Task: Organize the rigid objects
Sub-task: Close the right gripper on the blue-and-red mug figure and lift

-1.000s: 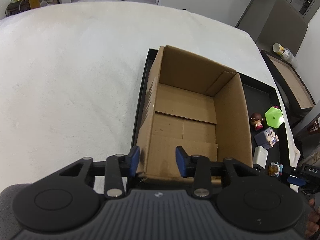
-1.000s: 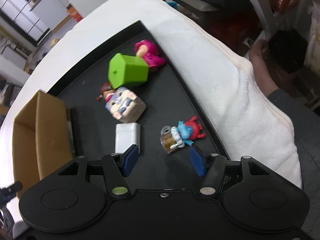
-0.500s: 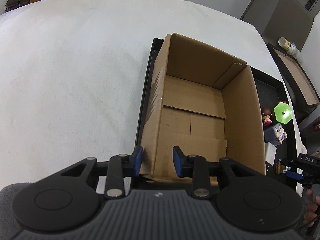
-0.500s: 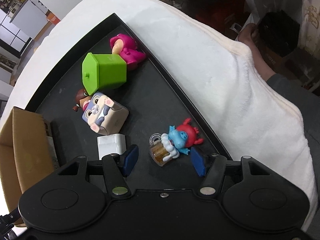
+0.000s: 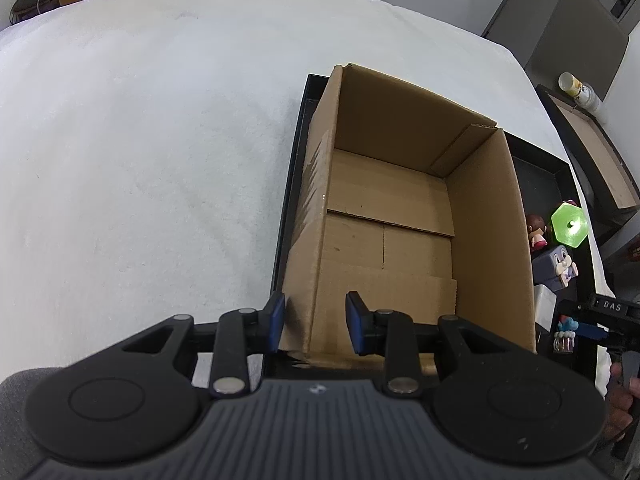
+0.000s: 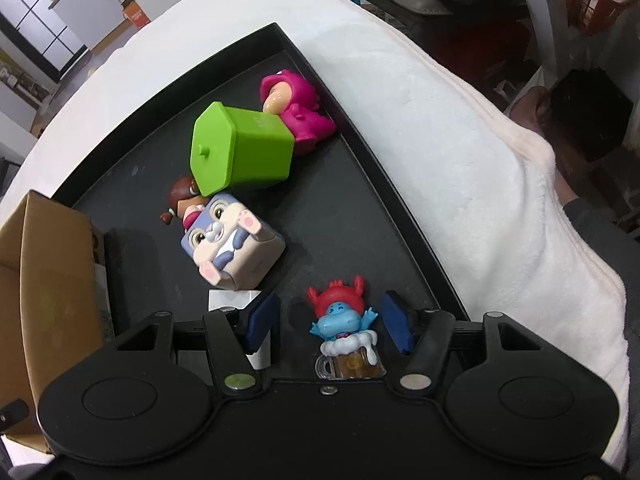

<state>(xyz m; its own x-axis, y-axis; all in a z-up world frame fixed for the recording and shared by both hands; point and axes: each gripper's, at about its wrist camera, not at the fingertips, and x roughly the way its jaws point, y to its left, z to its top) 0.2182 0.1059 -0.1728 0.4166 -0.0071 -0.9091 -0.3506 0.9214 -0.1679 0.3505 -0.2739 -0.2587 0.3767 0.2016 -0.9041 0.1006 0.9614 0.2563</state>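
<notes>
An empty cardboard box (image 5: 404,216) stands in a black tray (image 6: 360,184). My left gripper (image 5: 315,322) is open, its blue pads either side of the box's near left wall. My right gripper (image 6: 328,320) is open around a small blue figure with red hair on a beer mug (image 6: 346,336), pads apart from it. Beyond lie a bunny cube (image 6: 230,244), a green hexagonal cup (image 6: 236,148) on its side, a pink doll (image 6: 296,112), a brown-haired doll (image 6: 182,200) and a white block (image 6: 240,304).
The tray sits on a white fluffy cloth (image 5: 140,140). The box shows at the left of the right wrist view (image 6: 44,300). A dark side table with a bottle (image 5: 580,92) stands beyond the cloth's right edge. My right gripper shows in the left wrist view (image 5: 600,320).
My right gripper has moved forward, so the blue figure now sits between its pads. My left gripper has closed in slightly and shifted along the box wall.
</notes>
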